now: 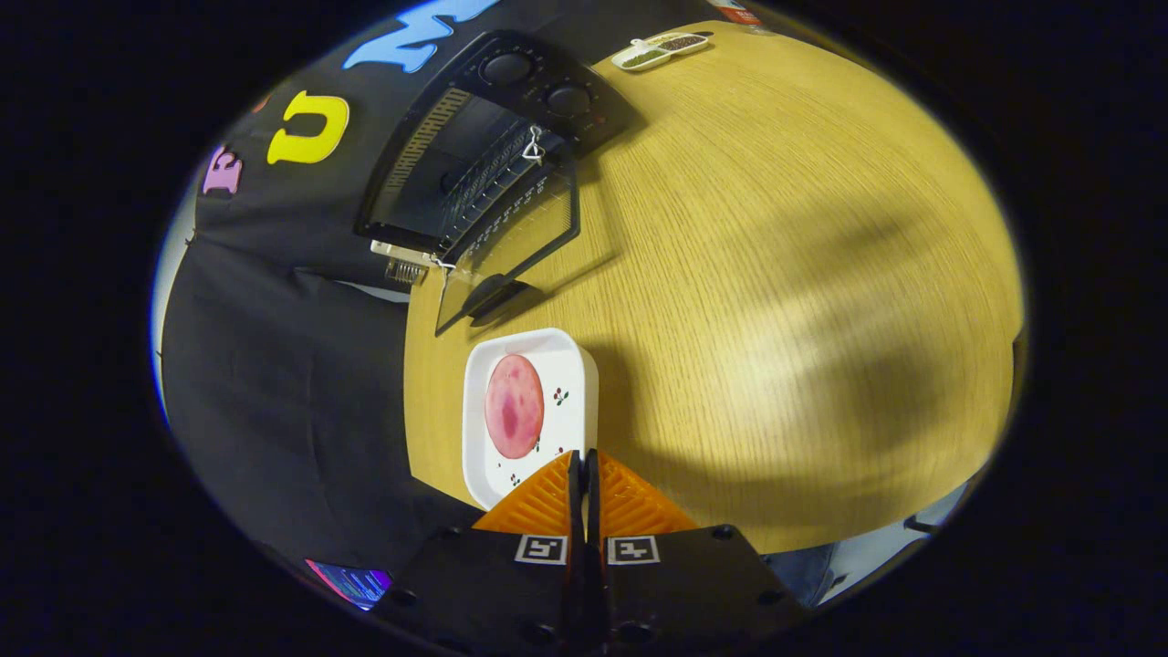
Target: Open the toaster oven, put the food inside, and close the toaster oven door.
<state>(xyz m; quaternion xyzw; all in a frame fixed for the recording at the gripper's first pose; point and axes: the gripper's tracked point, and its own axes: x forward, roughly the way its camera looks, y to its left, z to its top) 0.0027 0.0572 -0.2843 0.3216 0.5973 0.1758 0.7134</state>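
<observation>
While the toaster oven (493,155) stands open beyond it, door (511,246) folded down onto the wooden worktop (776,274), my hand-held gripper (584,465) has its fingers pressed together, apparently pinching the near rim of the white dish (570,365). The pink round slice of food (514,406) lies in that dish.

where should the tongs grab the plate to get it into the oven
Probably the plate's raised rim at the near edge, just ahead of the shut tongs, one finger over and one under. The ham slice lies flat mid-plate, and the oven beyond already has its door down.
</observation>
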